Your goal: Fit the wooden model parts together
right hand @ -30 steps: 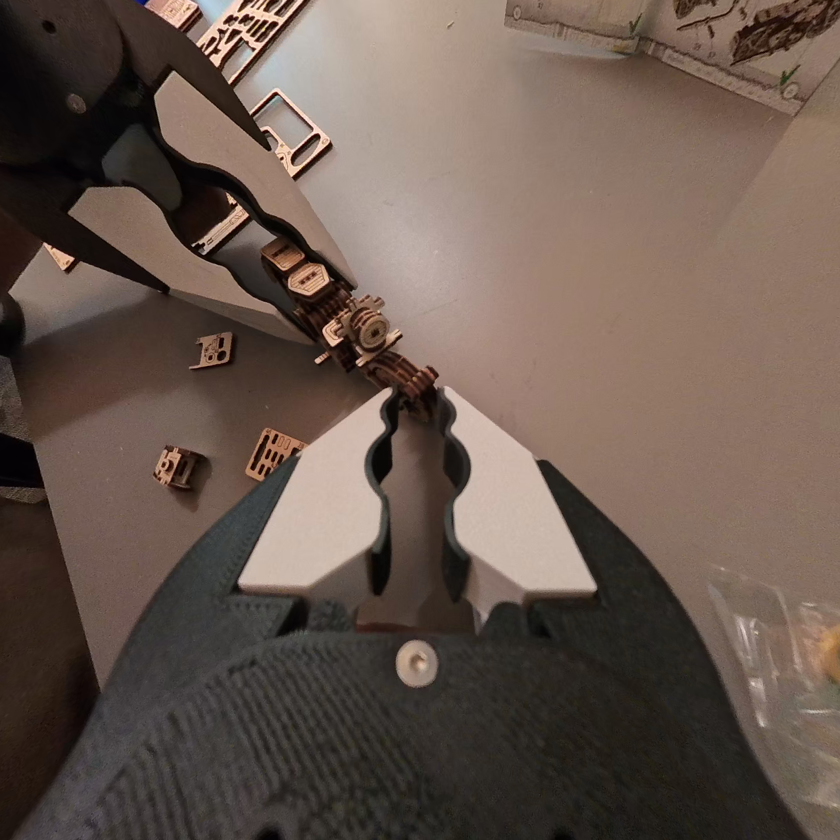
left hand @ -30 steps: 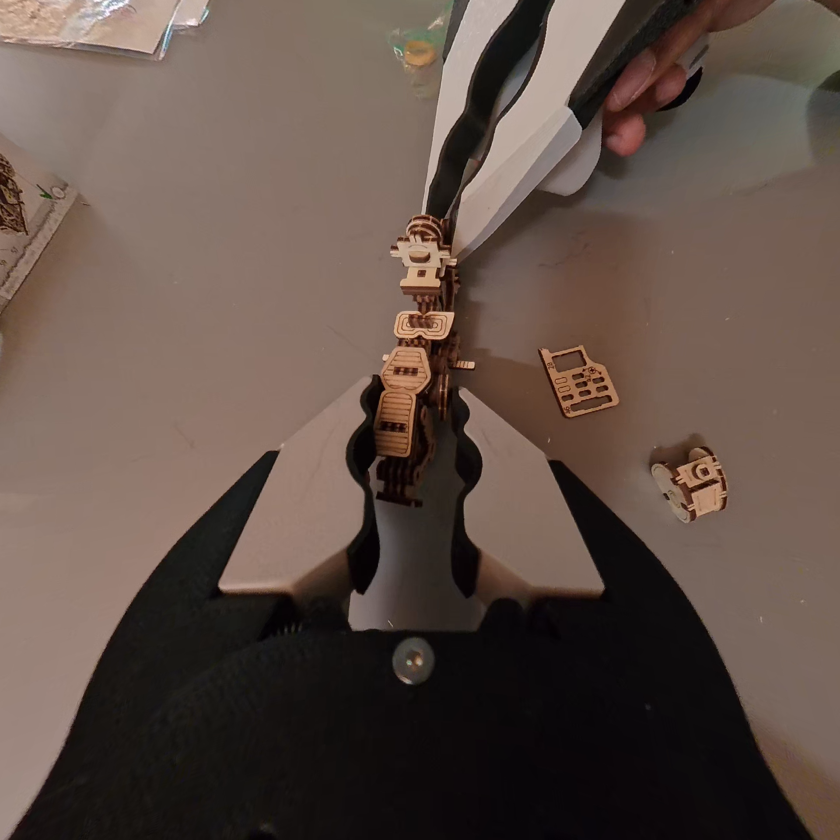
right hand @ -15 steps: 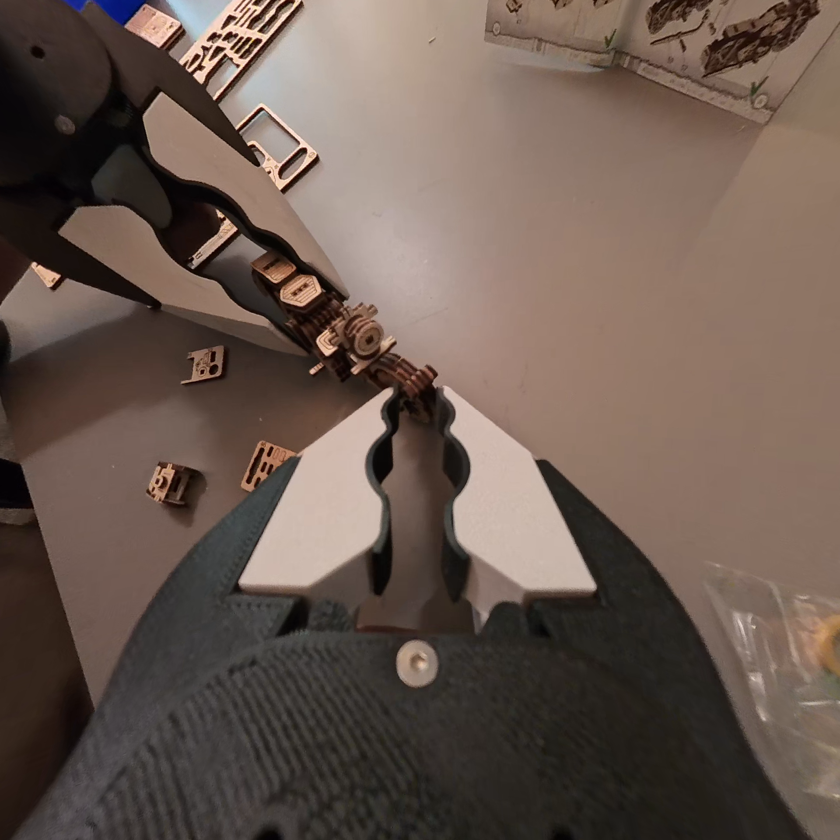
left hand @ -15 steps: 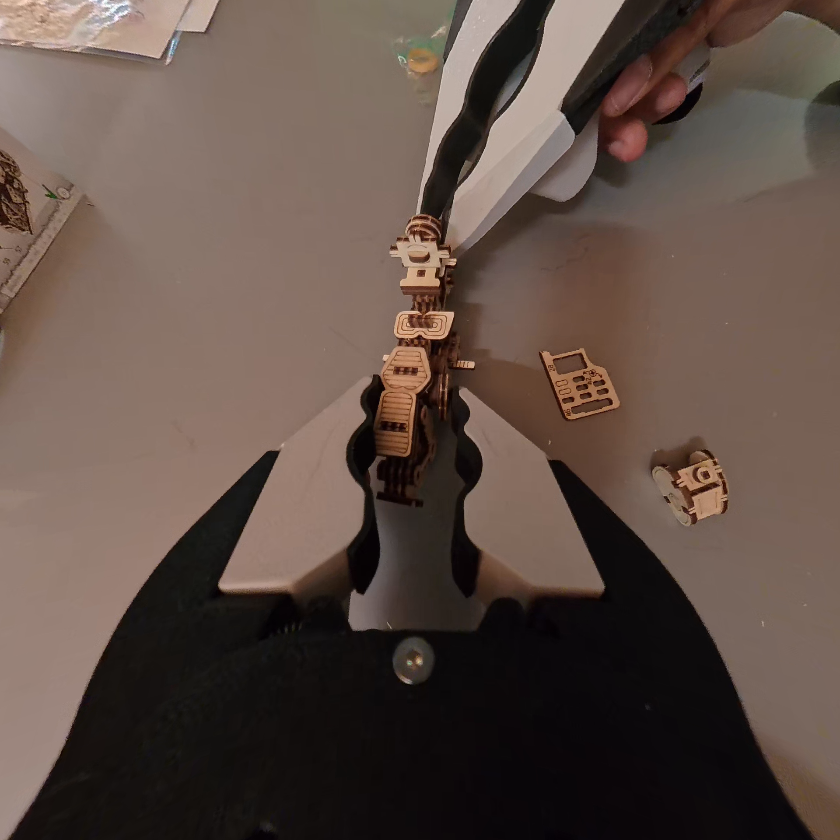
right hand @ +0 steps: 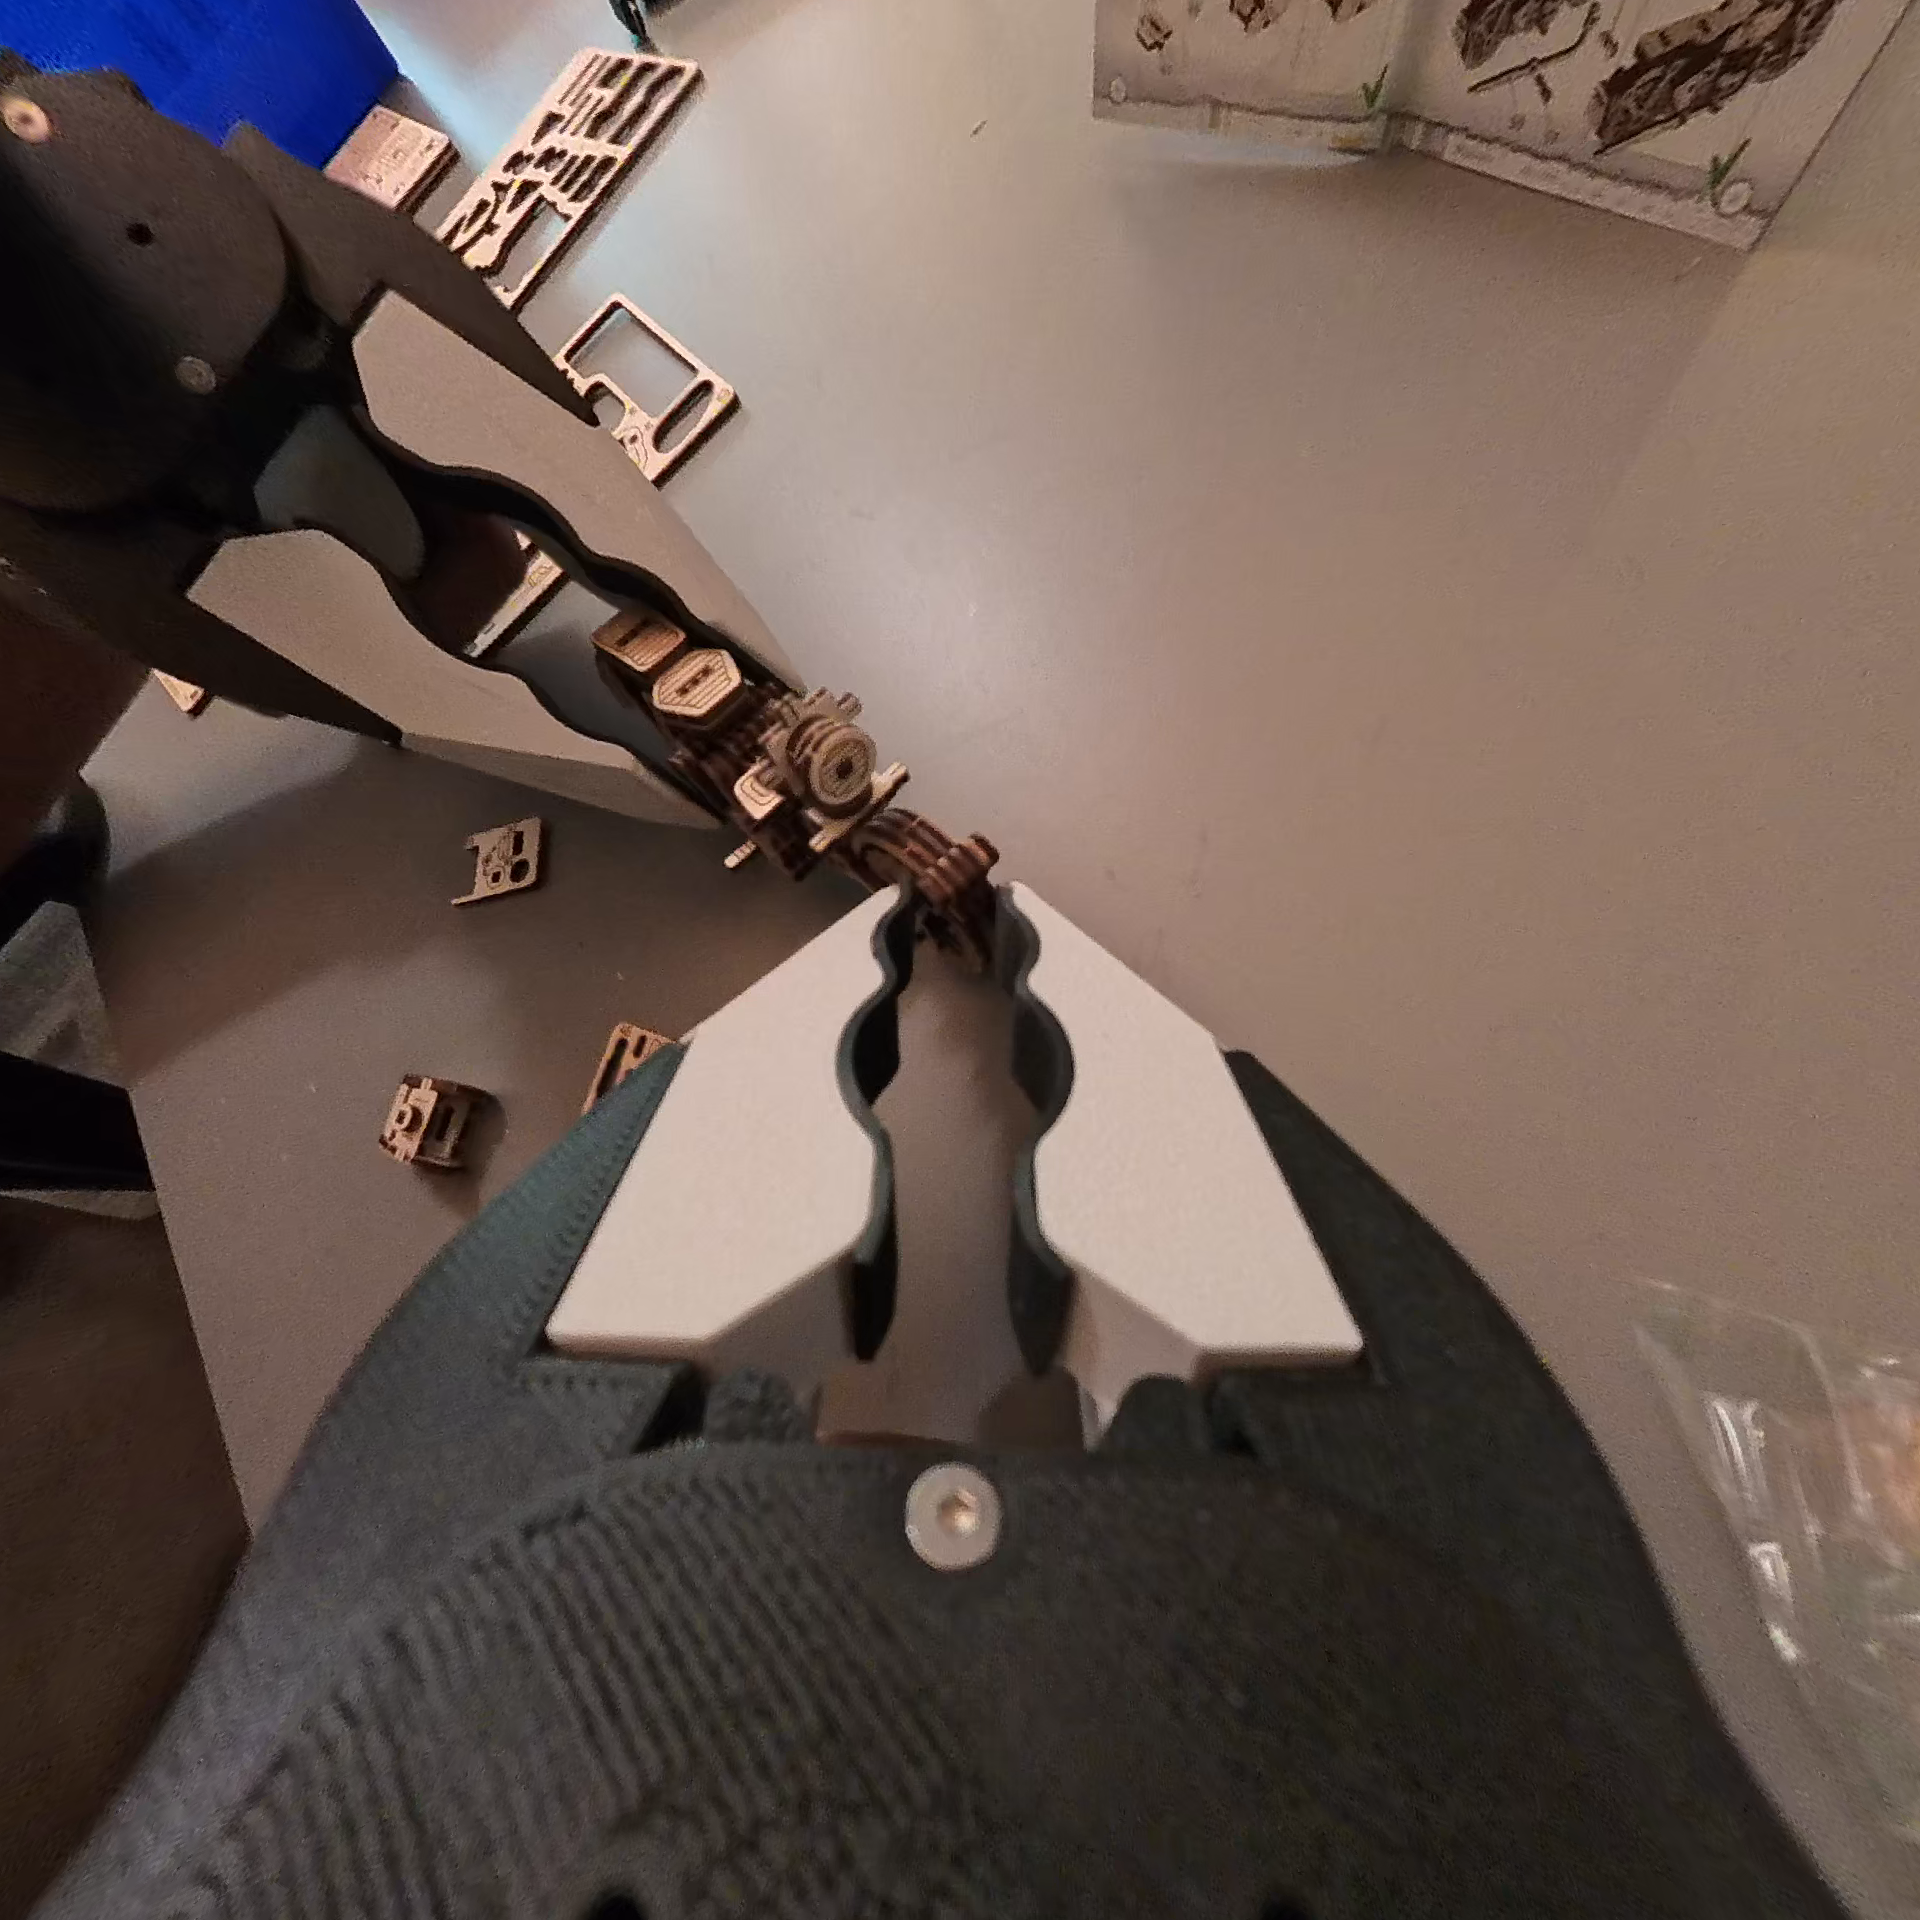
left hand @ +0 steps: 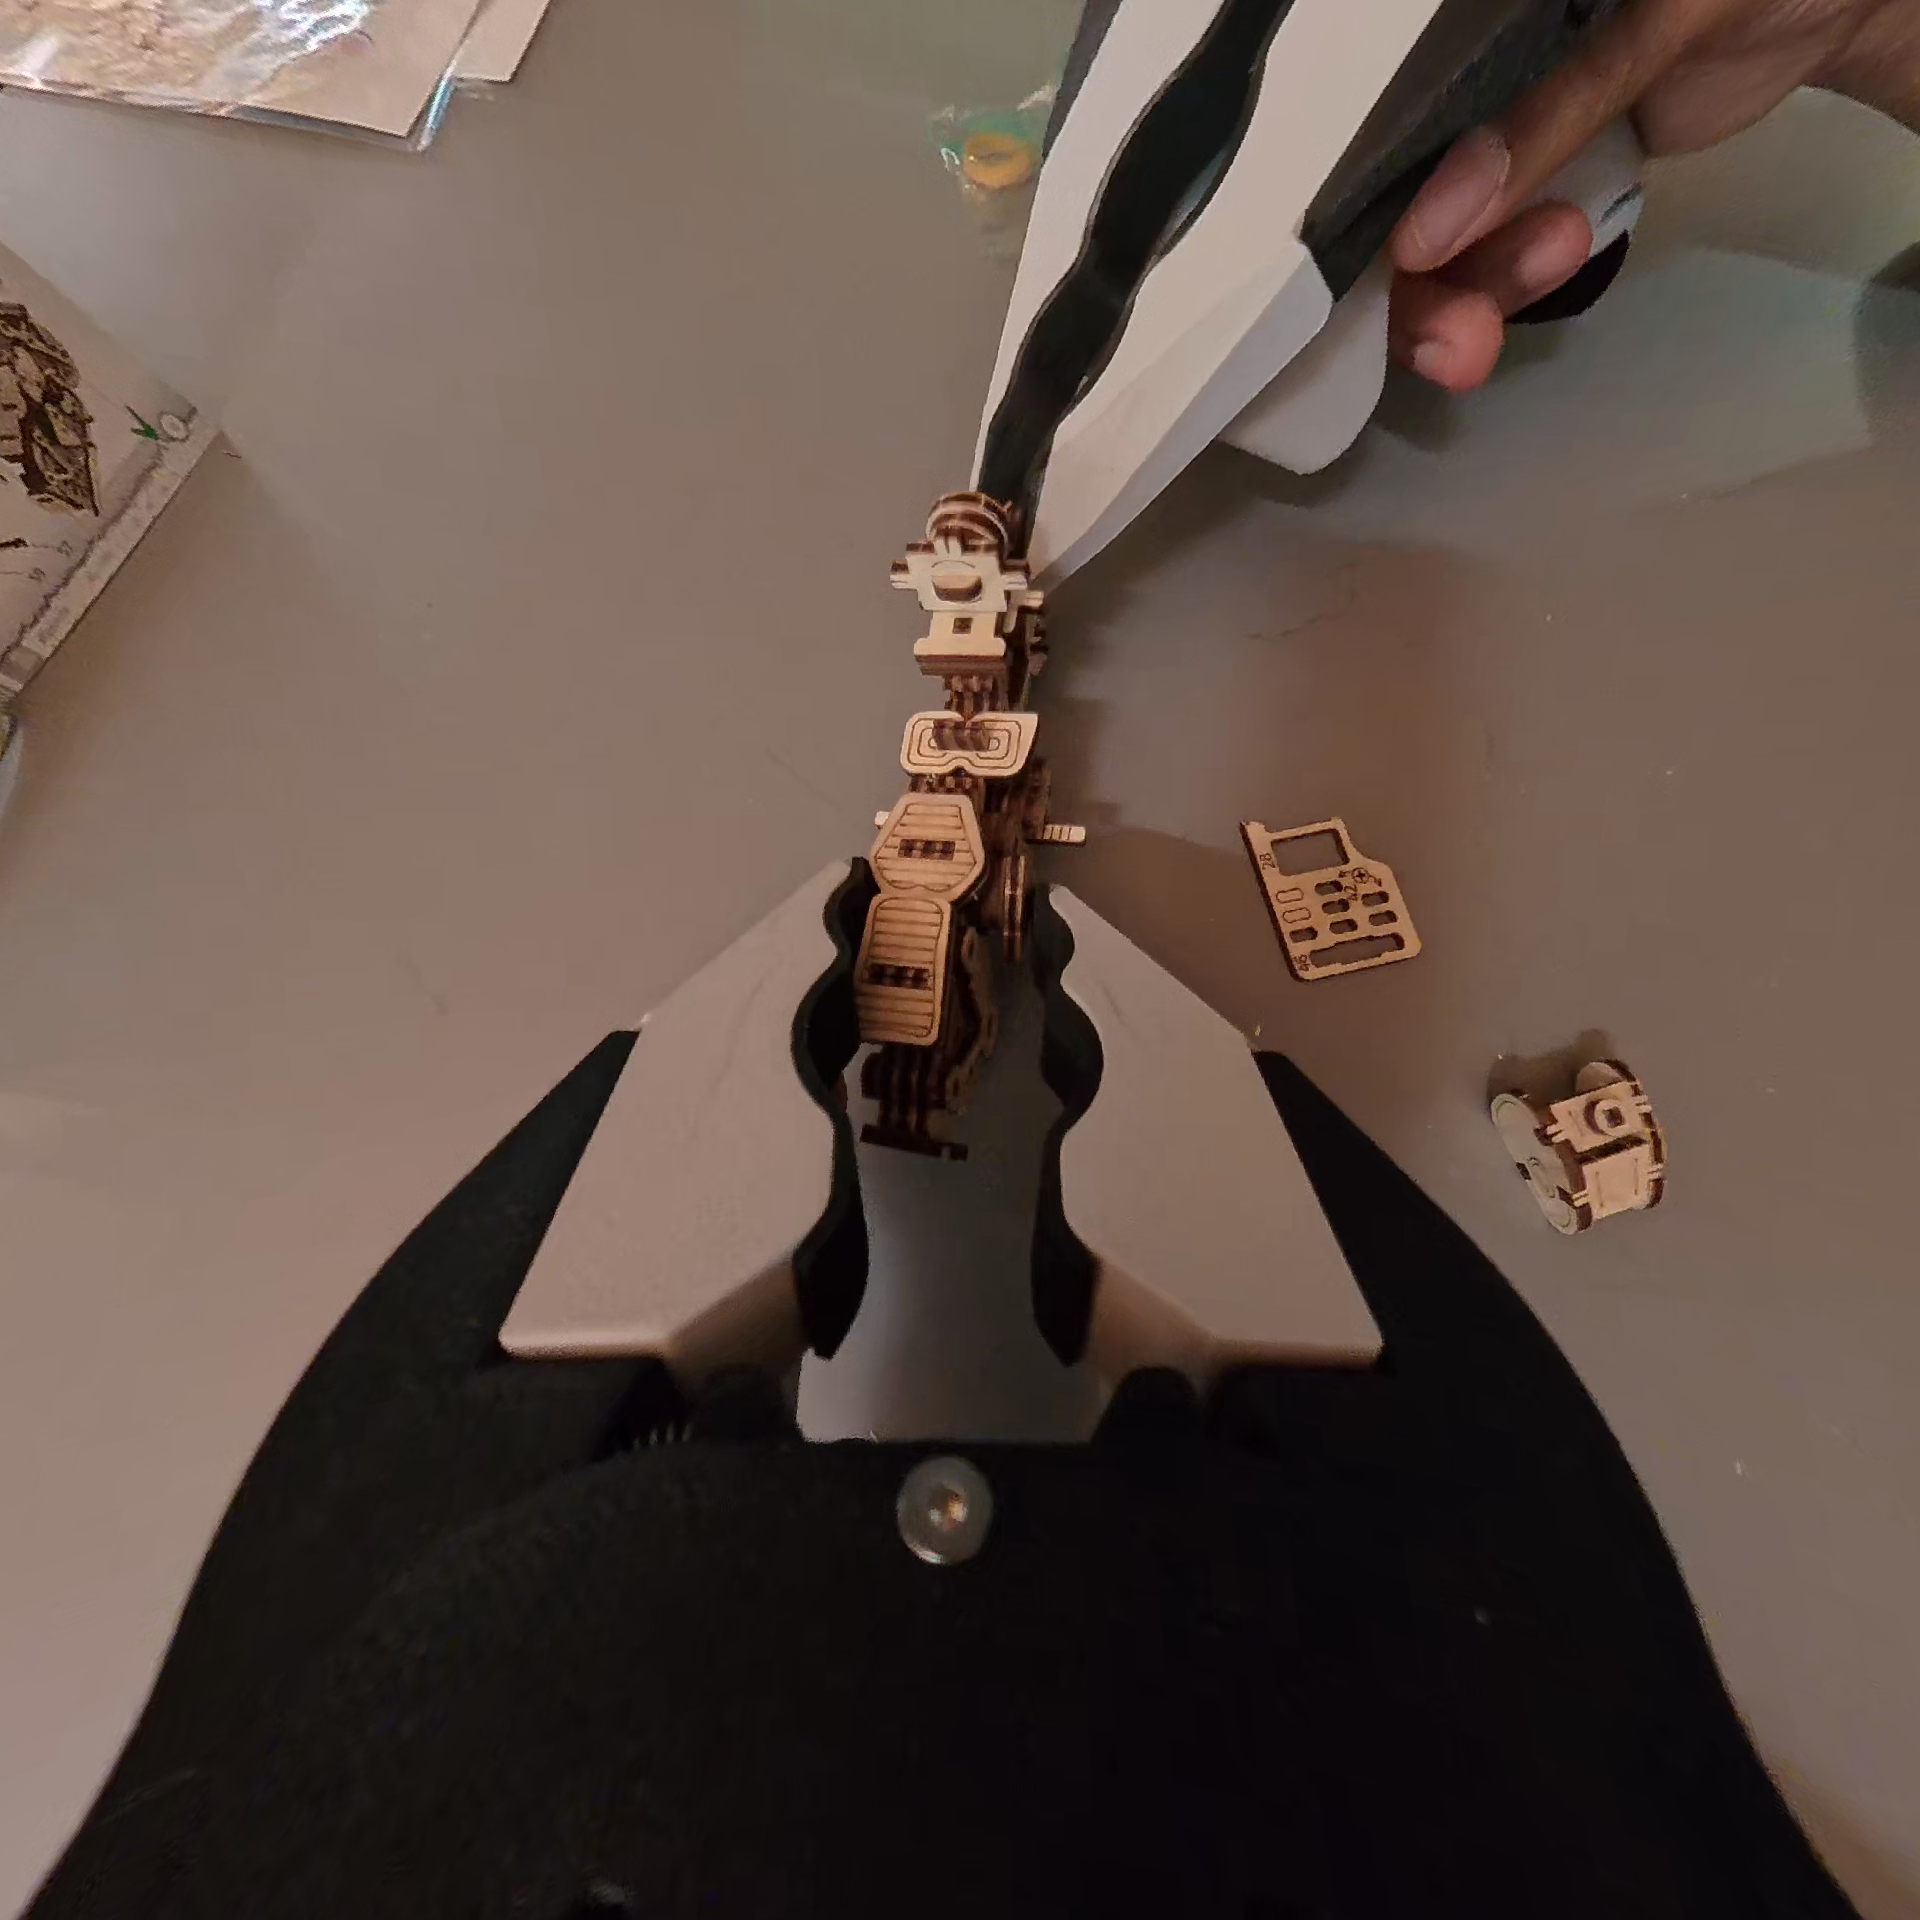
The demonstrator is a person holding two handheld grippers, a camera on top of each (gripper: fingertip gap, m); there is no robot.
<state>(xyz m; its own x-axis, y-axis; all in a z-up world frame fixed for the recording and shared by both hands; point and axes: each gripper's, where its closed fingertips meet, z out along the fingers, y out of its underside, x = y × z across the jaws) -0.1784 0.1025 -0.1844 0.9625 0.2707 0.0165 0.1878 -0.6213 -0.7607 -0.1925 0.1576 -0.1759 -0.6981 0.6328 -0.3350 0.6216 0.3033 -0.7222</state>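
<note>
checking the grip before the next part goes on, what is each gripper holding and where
Both hold one wooden model: the left gripper clamps its slatted rear end, the right gripper its ribbed front tip.

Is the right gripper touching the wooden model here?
Touching. The right wrist view shows the right gripper with its tips closed on the end of the wooden model; the left wrist view shows the same contact.

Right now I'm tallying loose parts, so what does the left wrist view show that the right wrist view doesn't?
Only the left wrist view shows a person's hand and a yellow ring in a bag. Only the right wrist view shows the punched-out wooden sheets and a blue object. Both share the wooden model gripped at opposite ends by the left hand-held gripper and right hand-held gripper, plus a flat slotted piece and a small block assembly.
</note>
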